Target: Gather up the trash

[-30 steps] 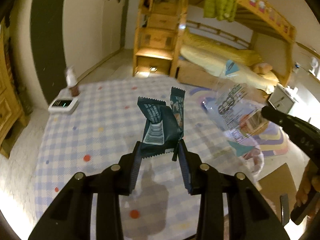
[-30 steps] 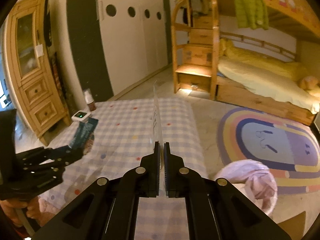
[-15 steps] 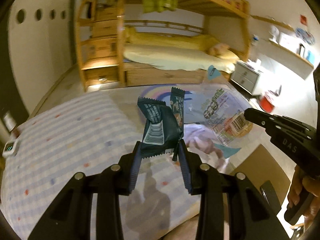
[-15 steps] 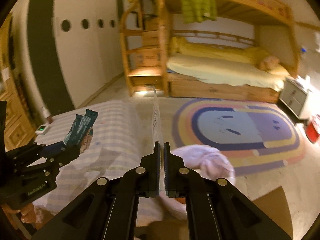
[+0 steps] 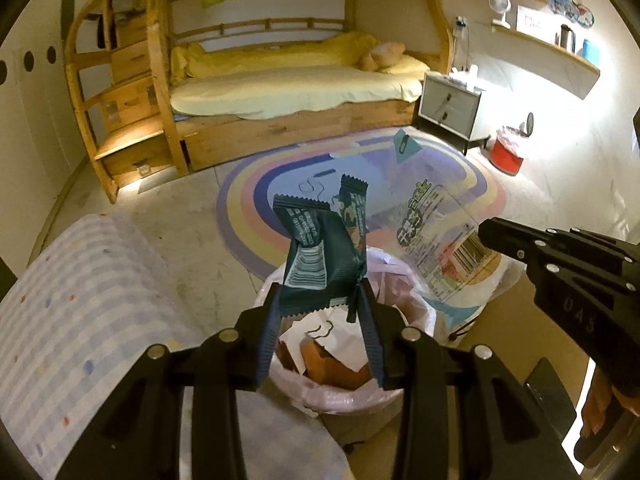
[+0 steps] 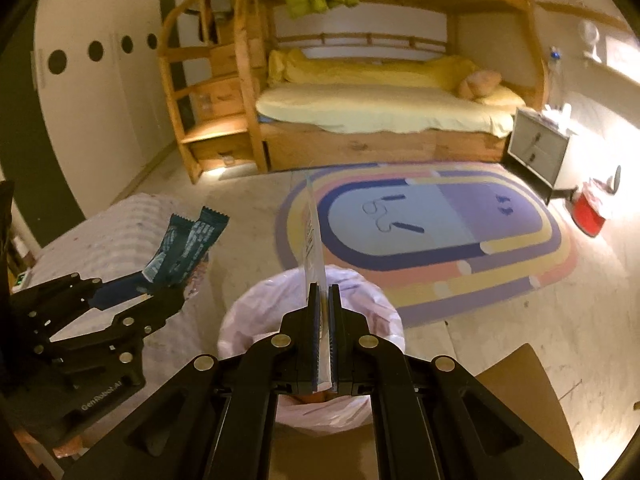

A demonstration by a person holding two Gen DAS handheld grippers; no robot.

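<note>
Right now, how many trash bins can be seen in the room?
2. A pink-lined bin stands just below both grippers, beside the checkered table. A red bin stands near the grey nightstand. Others may be hidden.

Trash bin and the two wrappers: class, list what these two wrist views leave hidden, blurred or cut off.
- Trash bin contents: left wrist view, mostly behind the left gripper and its dark green wrapper.
- Clear plastic wrapper: right wrist view, seen edge-on, print unreadable; shut in the right gripper.
- Checkered tablecloth: blurred, partly behind the left gripper.
- Cardboard: cut off by the gripper.
</note>
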